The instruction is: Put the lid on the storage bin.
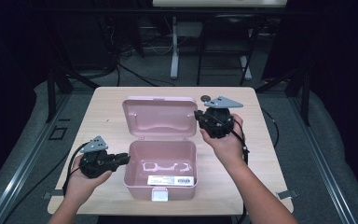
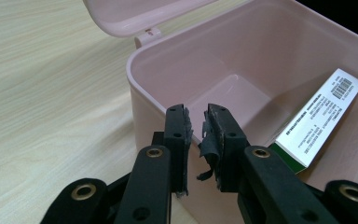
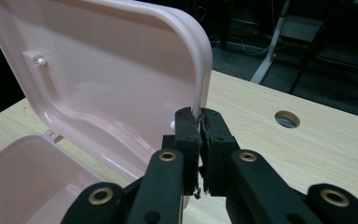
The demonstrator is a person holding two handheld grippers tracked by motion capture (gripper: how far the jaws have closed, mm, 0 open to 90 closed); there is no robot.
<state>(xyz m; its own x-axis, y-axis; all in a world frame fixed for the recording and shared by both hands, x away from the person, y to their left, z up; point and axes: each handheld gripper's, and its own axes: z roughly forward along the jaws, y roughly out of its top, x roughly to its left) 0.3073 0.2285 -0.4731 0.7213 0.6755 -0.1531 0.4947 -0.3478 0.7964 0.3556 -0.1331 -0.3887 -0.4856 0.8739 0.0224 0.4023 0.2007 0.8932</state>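
Mid-worktop (image 1: 107, 112), the pink box (image 1: 160, 173) stands open; right gripper (image 3: 199, 122) fingers pinch the lid's (image 3: 121, 70) edge, left gripper (image 2: 196, 122) fingers slightly apart beside the wall. Closing seems underway; next, swing the lid down.

Left gripper (image 1: 123, 159): I hold it low at my left, pointing right, fingers (image 2: 176, 133) parted by a narrow gap, nothing between them.
Left hand (image 1: 81, 179): wrapped under the grip, forearm entering from the bottom edge.
Right gripper (image 1: 198, 115): I hold it farther forward, pointing left, fingers (image 3: 189, 140) pinched nearly together.
Right hand (image 1: 226, 140): forearm stretched forward and angled inward.
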